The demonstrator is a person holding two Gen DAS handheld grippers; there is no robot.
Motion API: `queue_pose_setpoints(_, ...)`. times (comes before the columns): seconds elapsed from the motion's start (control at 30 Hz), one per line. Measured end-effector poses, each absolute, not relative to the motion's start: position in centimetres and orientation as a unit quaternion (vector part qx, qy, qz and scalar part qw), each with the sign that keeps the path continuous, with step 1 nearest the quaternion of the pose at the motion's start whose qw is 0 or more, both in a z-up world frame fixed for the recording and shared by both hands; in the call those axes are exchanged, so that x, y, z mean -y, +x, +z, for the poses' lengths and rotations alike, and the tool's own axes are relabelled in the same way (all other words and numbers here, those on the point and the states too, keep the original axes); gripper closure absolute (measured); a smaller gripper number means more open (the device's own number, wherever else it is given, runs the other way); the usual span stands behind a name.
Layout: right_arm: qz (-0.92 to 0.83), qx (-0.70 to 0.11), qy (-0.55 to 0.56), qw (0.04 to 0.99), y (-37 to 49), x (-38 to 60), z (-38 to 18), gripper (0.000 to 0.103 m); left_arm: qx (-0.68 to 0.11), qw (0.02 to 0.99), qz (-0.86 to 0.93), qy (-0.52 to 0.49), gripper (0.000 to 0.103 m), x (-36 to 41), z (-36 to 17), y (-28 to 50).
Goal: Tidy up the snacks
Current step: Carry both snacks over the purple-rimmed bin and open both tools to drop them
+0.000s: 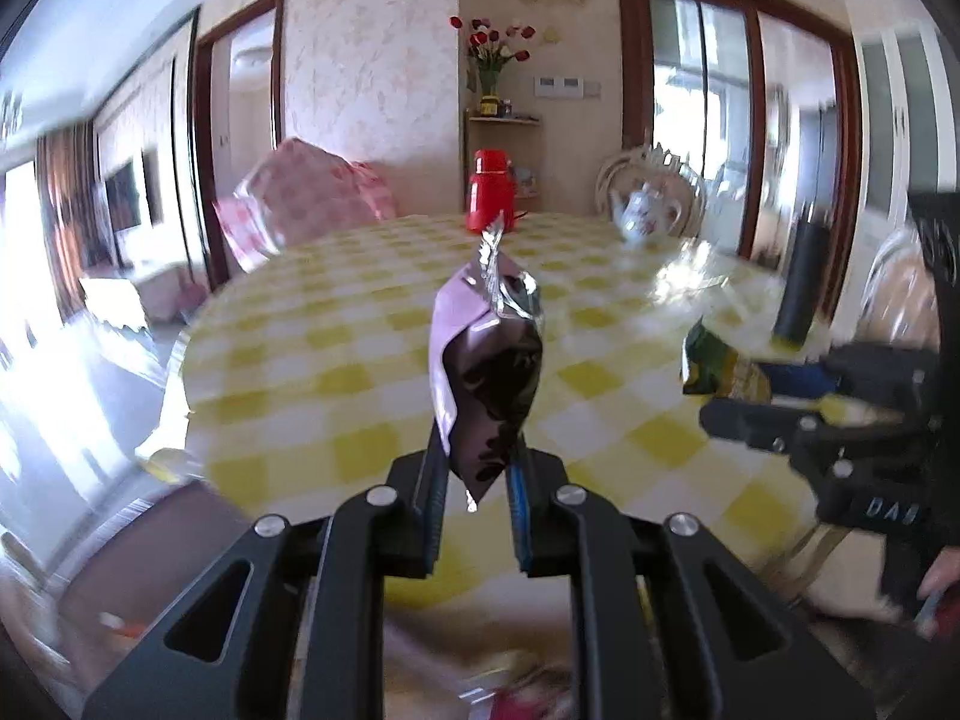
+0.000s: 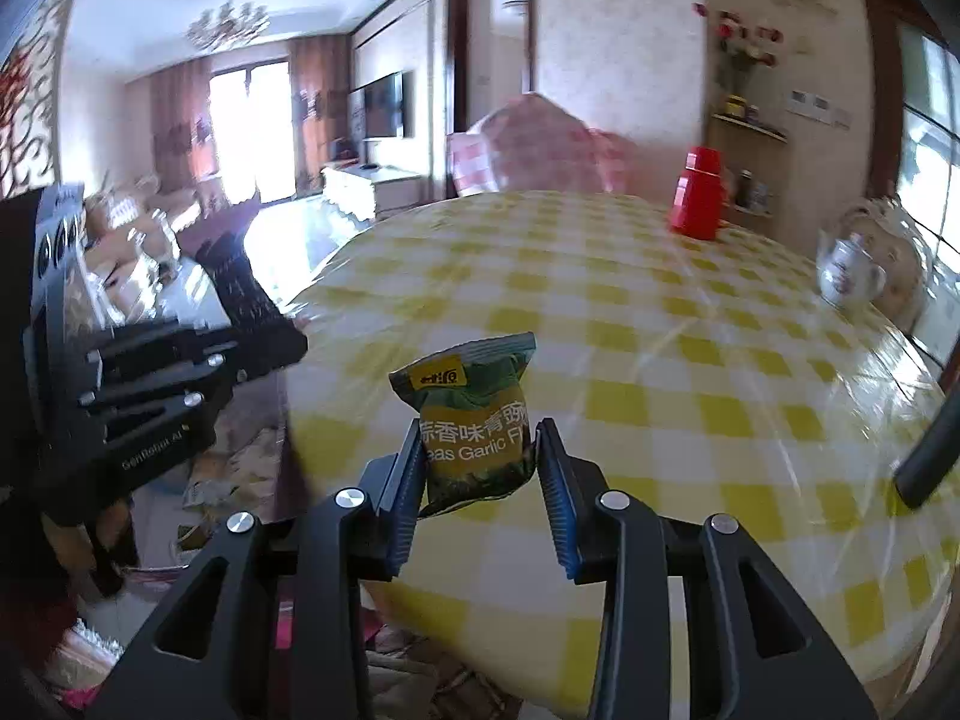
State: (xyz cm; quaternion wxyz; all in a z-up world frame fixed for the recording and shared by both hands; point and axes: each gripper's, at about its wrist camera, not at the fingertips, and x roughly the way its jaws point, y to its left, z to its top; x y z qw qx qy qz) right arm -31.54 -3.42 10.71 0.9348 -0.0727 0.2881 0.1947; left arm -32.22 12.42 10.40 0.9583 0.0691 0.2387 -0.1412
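My left gripper [image 1: 477,468] is shut on a dark purple snack packet [image 1: 489,372] and holds it upright in the air before the near edge of the round table [image 1: 336,324]. My right gripper [image 2: 477,450] is shut on a green garlic-pea snack packet [image 2: 474,420] and holds it above the table's near edge. The green packet [image 1: 714,366] and the right gripper [image 1: 798,414] also show at the right of the left wrist view. The left gripper [image 2: 180,372] shows at the left of the right wrist view.
The table has a yellow and white checked cloth. A red flask [image 1: 491,195] and a white flowered teapot [image 1: 648,216] stand at its far side. A pink-covered chair [image 1: 306,198] stands behind the table on the left. A dark bar [image 2: 930,456] crosses the right edge.
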Motion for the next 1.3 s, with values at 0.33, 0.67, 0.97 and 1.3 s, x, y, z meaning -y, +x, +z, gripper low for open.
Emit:
queue_pose_setpoints(0.33,0.241,-0.263,-0.109,0.928,-33.7,-2.0,12.9,0.066,-0.207,0.971,-0.104,0.059,0.085,-19.3,12.1,-37.6)
queue_pose_setpoints(0.67,0.320,-0.269,-0.192,0.888,-35.3,-10.7,12.5,0.066,-0.267,0.961,-0.048,0.052,0.085,-24.9,9.4,-37.4)
queue_pose_setpoints(0.97,0.365,-0.335,-0.242,0.834,-34.8,-17.8,8.3,0.066,-0.305,0.952,0.028,0.017,0.085,-30.6,7.5,-35.6)
queue_pose_setpoints(1.3,0.386,-0.362,-0.256,0.809,-35.4,-21.0,5.7,0.066,-0.329,0.944,0.031,0.017,0.082,-31.4,6.2,-34.8)
